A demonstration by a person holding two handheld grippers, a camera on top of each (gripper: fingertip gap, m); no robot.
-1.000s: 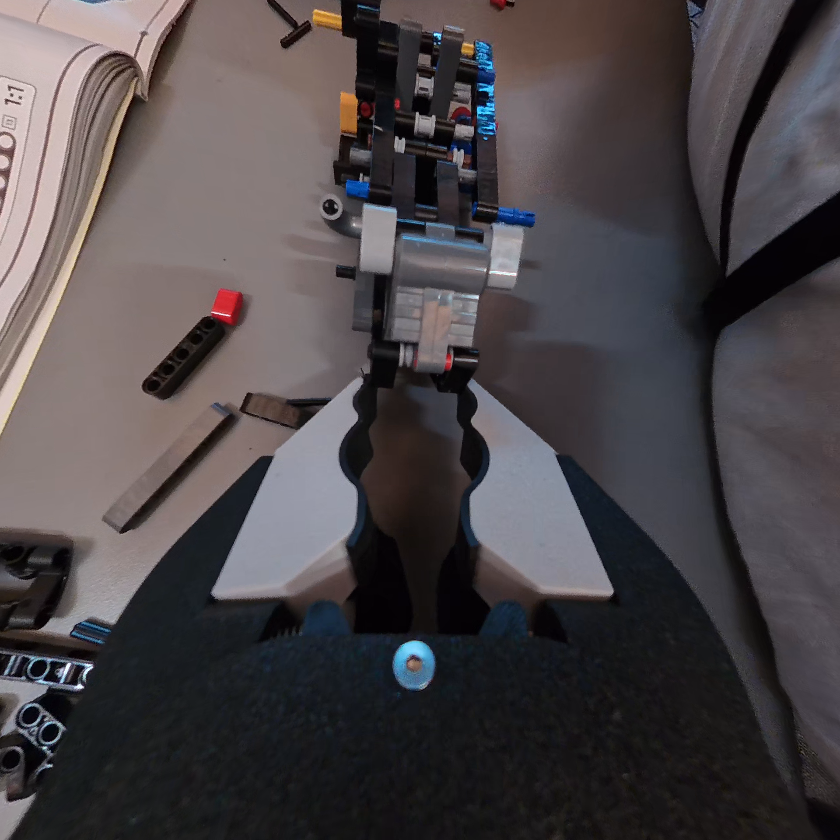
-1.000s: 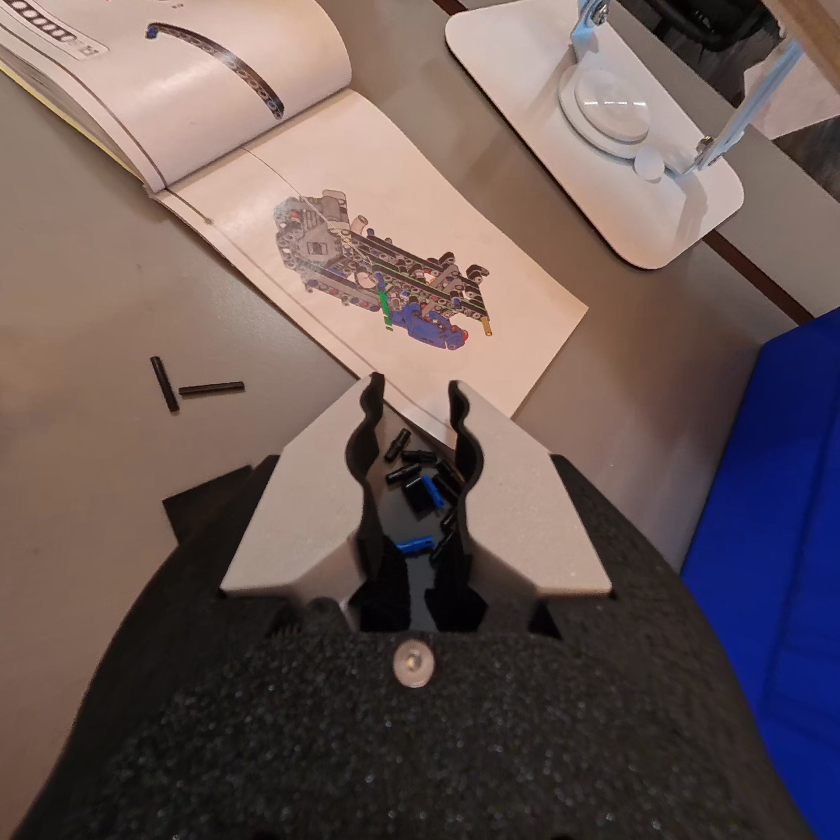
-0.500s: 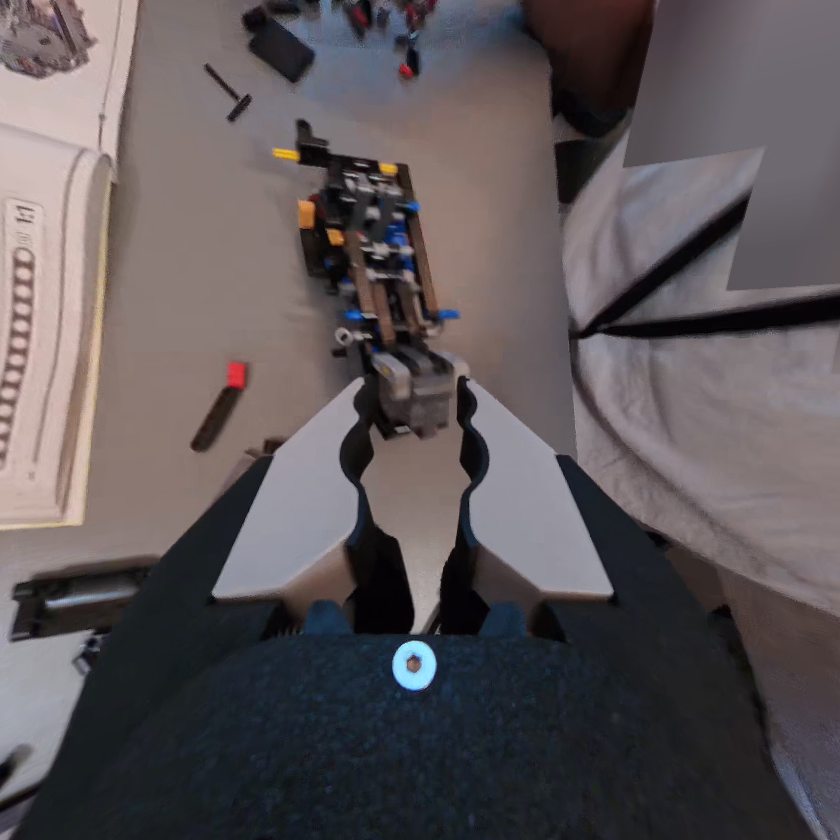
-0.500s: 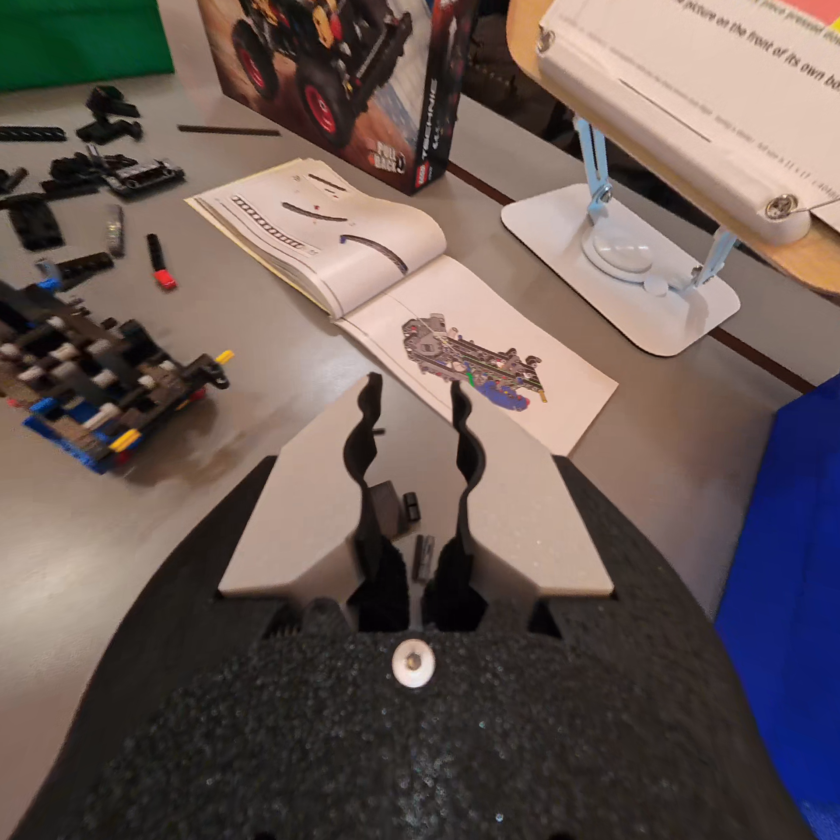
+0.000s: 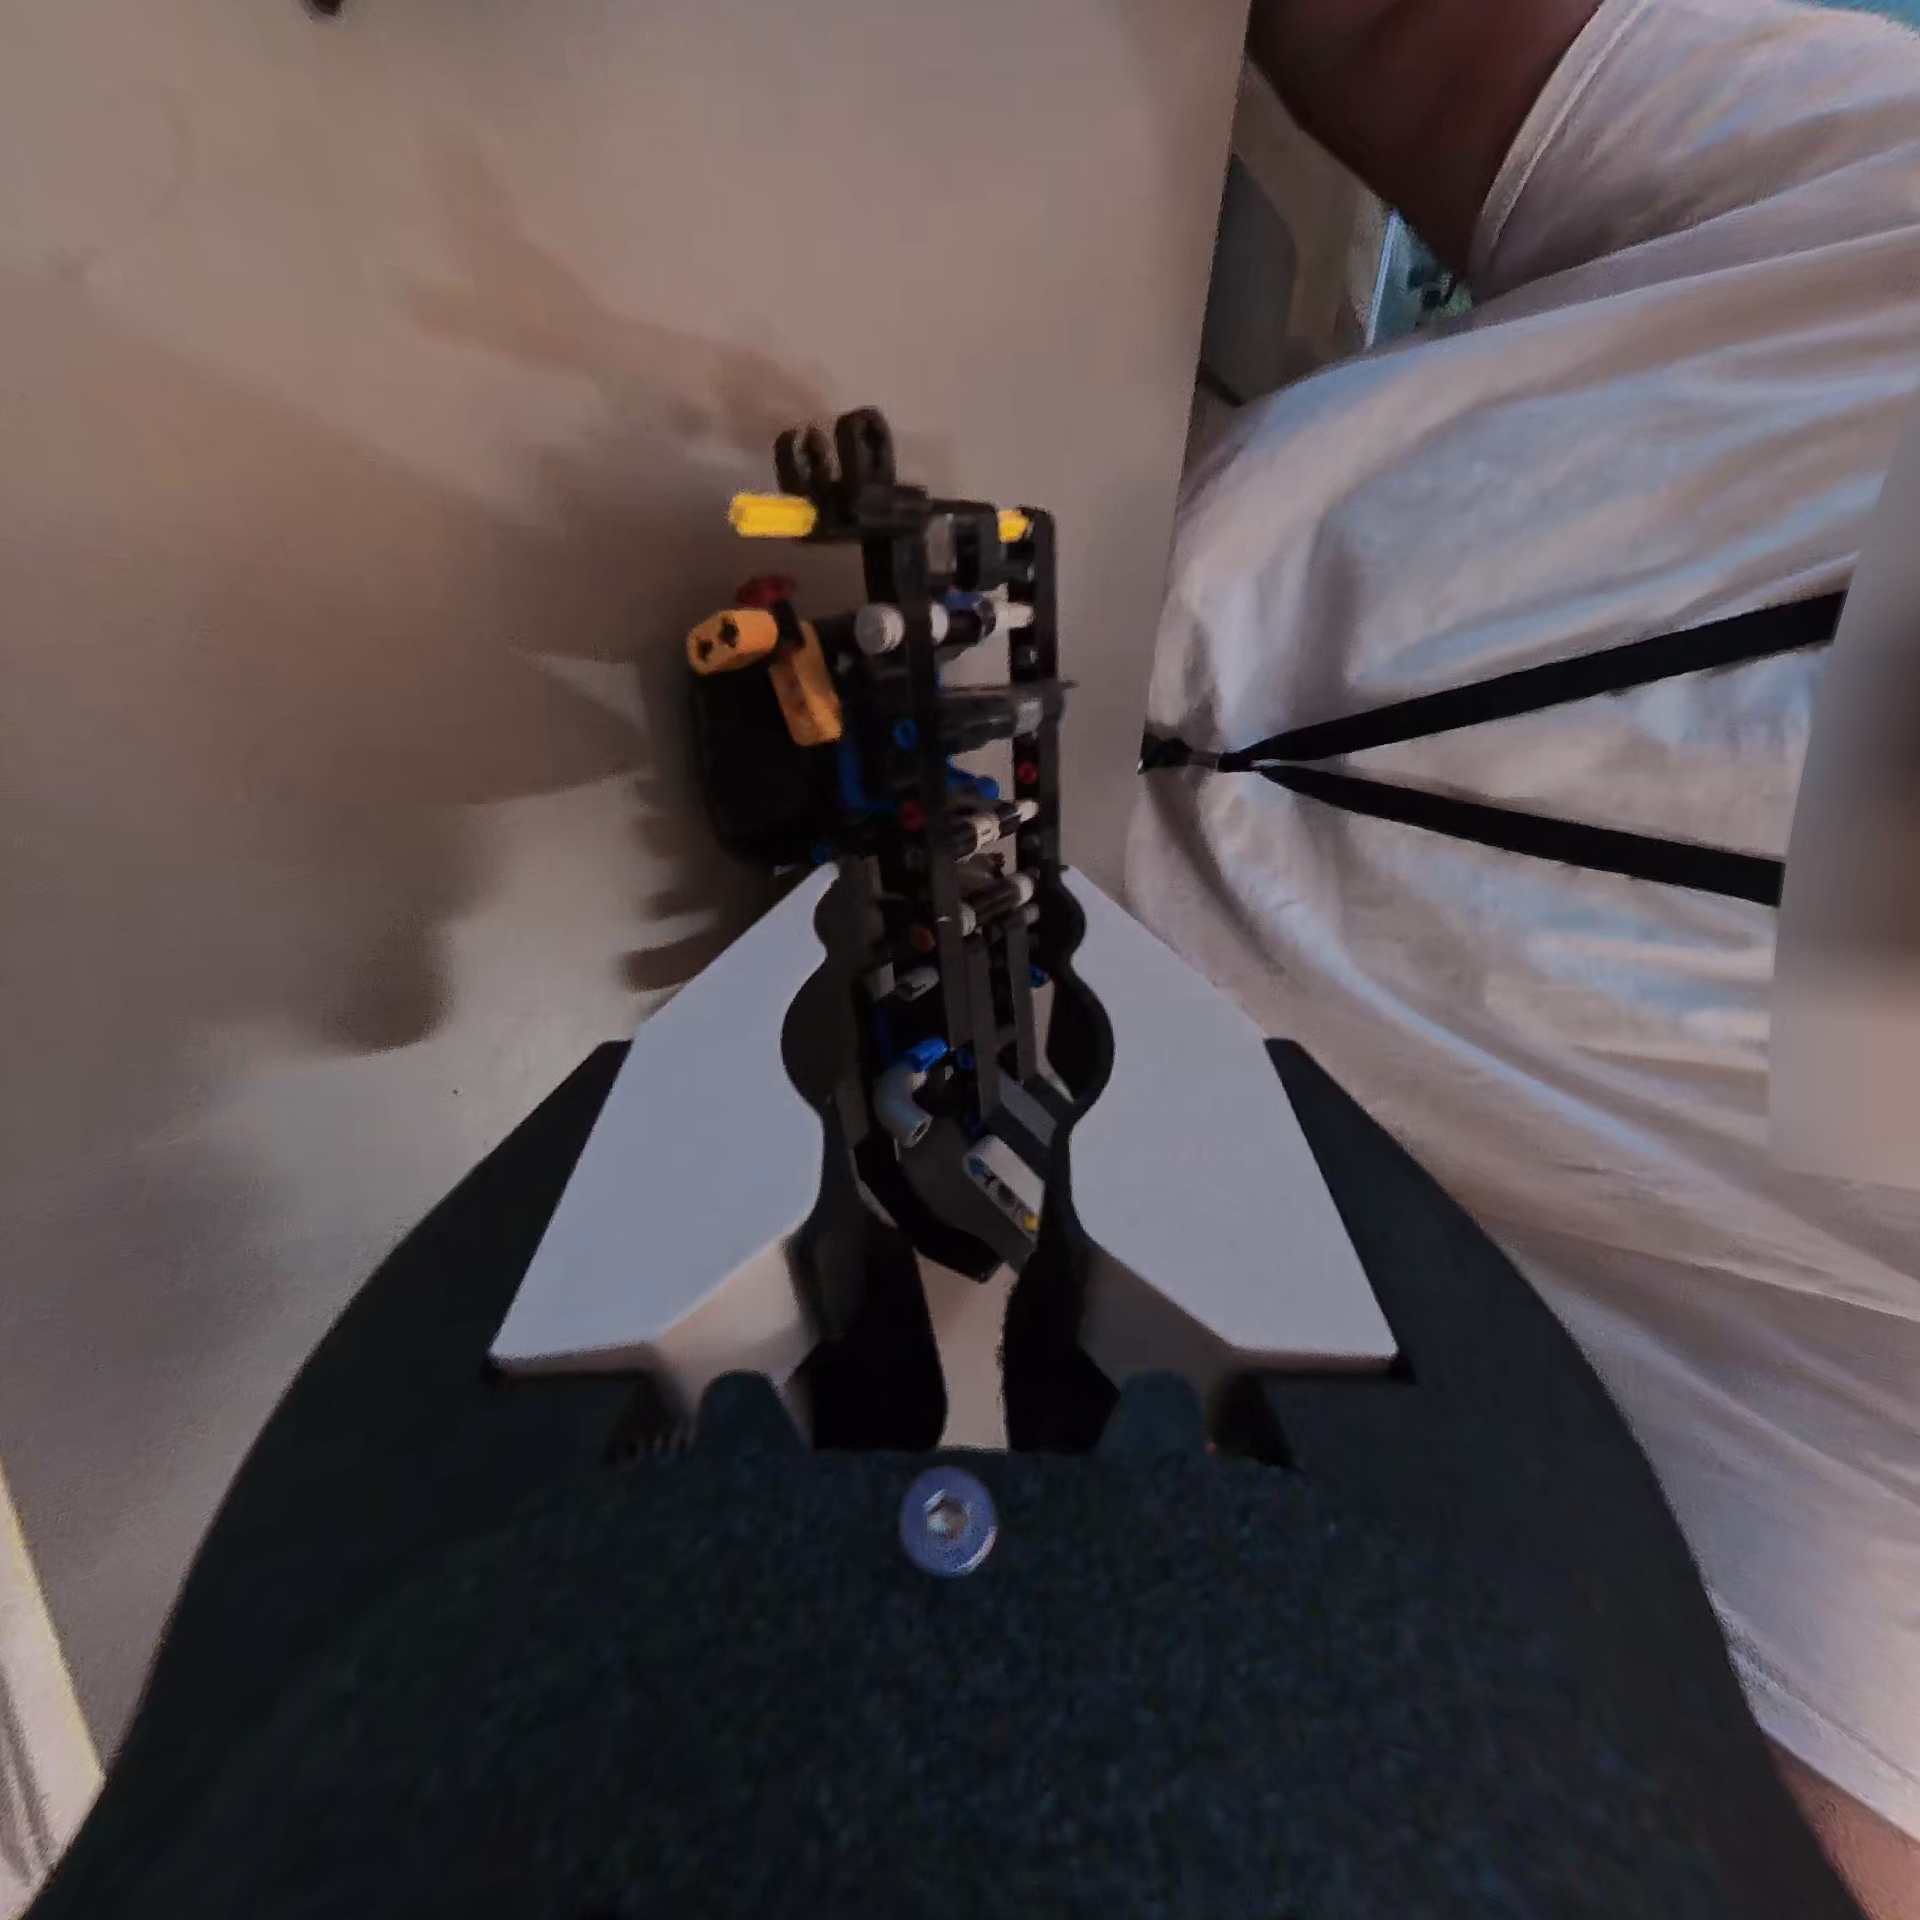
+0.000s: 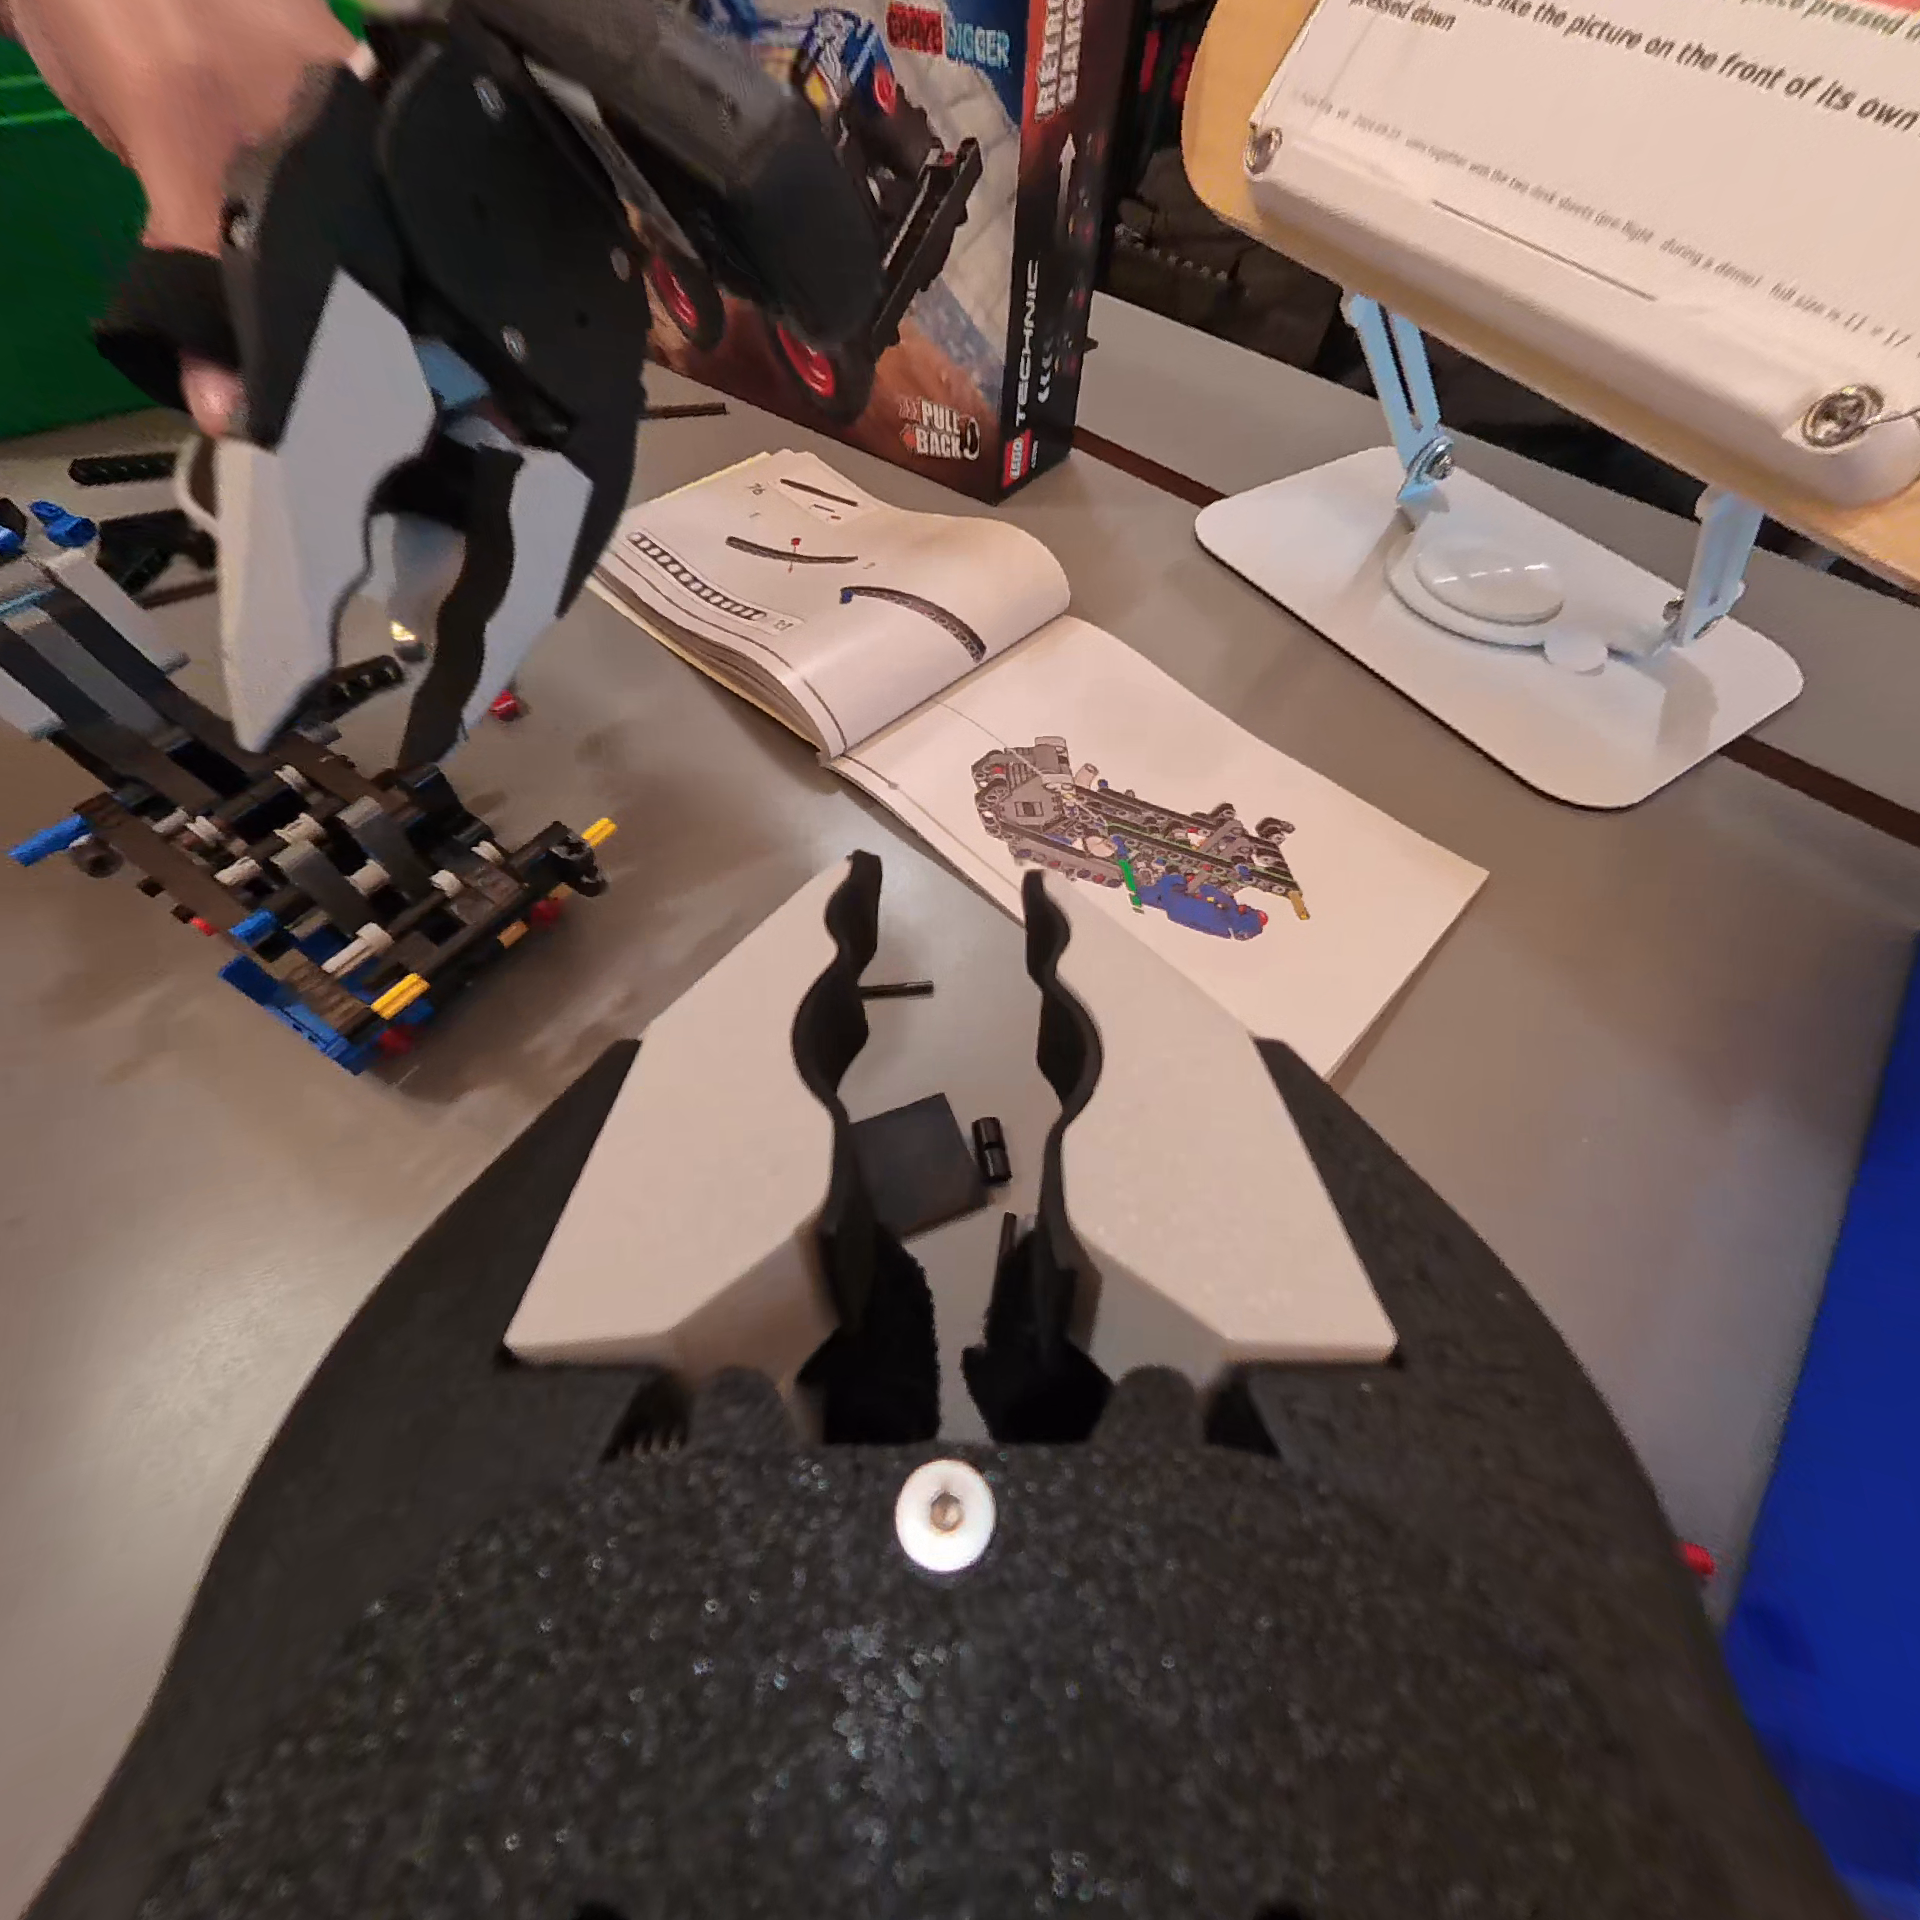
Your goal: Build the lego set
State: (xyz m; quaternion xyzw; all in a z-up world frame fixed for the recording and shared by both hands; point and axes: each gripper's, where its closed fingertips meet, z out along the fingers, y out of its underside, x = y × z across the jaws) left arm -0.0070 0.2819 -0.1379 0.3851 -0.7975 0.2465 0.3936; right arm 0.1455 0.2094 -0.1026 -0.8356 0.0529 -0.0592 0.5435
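- The left hand-held gripper (image 5: 945,935), grey-fingered with black wavy pads on a black body, has its fingers on either side of the long black, blue and yellow Lego Technic chassis (image 5: 935,790); the build runs between the pads, and they look clamped on it.
- In the right wrist view that same left hand-held gripper (image 6: 343,727) comes down from the upper left, a person's hand (image 6: 156,135) on its handle, its fingertips at the upper beams of the Lego Technic chassis (image 6: 312,883).
- The chassis is tilted, its blue-edged lower end on the grey bench (image 6: 520,1122) and its far end raised toward the left edge of the view.
- The right hand-held gripper (image 6: 945,894) hovers above the bench with its fingers apart and nothing between them.
- Below its gap lie a small flat black square plate (image 6: 920,1164), a short black pin (image 6: 992,1148) just beside it, and a thin black axle (image 6: 899,989) farther forward.
- An open white instruction booklet (image 6: 1039,748) lies on the bench ahead, a colour drawing of the build on its near page.
- Behind the booklet stands a dark Lego set box (image 6: 966,260) picturing a truck with red wheels.
- To the right, a white flat-based stand (image 6: 1507,644) carries a tilted board with a printed sheet.
- A person's white shirt with black straps (image 5: 1507,831) fills the right of the left wrist view.
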